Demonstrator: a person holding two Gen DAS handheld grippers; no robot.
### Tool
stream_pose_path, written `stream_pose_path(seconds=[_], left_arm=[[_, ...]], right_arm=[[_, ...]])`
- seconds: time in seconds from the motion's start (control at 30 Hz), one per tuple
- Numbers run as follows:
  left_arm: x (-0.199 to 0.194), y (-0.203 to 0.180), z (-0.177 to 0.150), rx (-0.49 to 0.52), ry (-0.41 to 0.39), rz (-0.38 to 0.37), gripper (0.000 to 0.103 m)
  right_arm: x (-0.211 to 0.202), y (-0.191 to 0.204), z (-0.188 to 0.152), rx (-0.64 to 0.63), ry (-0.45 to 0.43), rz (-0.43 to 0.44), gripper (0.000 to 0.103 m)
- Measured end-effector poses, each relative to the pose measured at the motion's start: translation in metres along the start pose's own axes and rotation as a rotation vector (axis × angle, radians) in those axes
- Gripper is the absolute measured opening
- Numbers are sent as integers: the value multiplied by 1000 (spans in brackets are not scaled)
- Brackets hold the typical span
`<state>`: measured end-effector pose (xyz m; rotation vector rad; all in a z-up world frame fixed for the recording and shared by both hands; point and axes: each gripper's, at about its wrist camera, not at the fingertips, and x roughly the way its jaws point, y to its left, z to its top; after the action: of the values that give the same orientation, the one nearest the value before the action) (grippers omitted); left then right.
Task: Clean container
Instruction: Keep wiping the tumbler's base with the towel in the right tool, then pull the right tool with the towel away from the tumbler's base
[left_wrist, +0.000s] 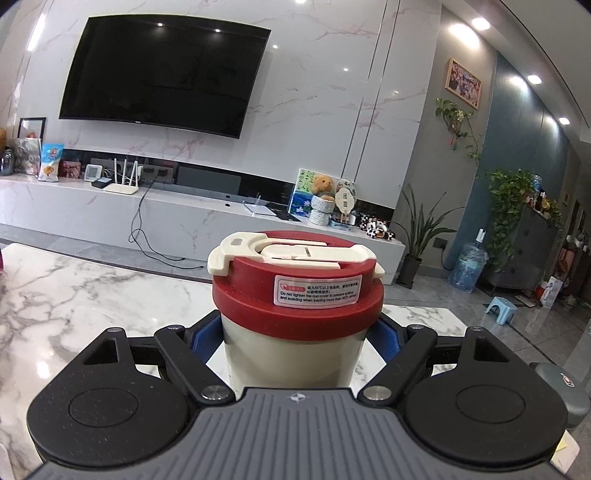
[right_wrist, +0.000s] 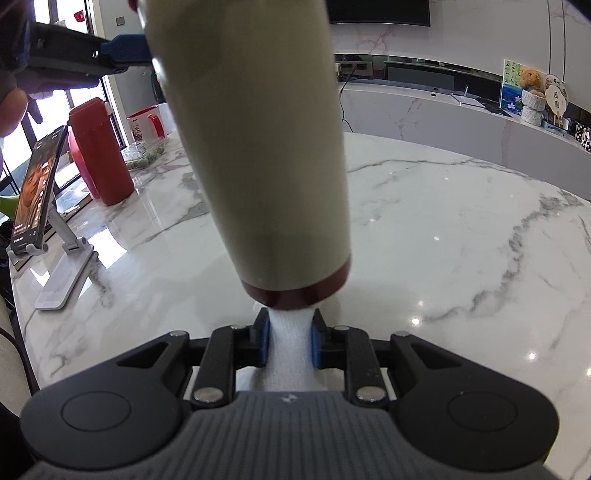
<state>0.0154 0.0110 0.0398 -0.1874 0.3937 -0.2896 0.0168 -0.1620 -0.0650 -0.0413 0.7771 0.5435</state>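
Wiping stage: my left gripper (left_wrist: 295, 343) clamps the cream tumbler (left_wrist: 295, 354) just under its red lid (left_wrist: 295, 291), jaws set wide and blue pads (left_wrist: 205, 341) pressed to both flanks, holding it aloft over the marble table (right_wrist: 443, 229); my right gripper (right_wrist: 289, 341), nearly closed, pinches a white cloth (right_wrist: 288, 354) that meets the tumbler's dark red base (right_wrist: 295, 295). I judge the body rigid, smooth and slippery, tapering downward; the sound hold is high under the lid's ledge; the cloth is soft and yields.
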Motion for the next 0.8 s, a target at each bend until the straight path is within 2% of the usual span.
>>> stream_pose_path(seconds=[0.4, 0.8], left_arm=[[0, -1, 0, 24, -12, 47, 81], [8, 2, -1, 24, -6, 68, 81]], right_arm=[[-3, -17, 4, 42, -18, -61, 23], [-15, -44, 15, 130, -94, -115, 23]])
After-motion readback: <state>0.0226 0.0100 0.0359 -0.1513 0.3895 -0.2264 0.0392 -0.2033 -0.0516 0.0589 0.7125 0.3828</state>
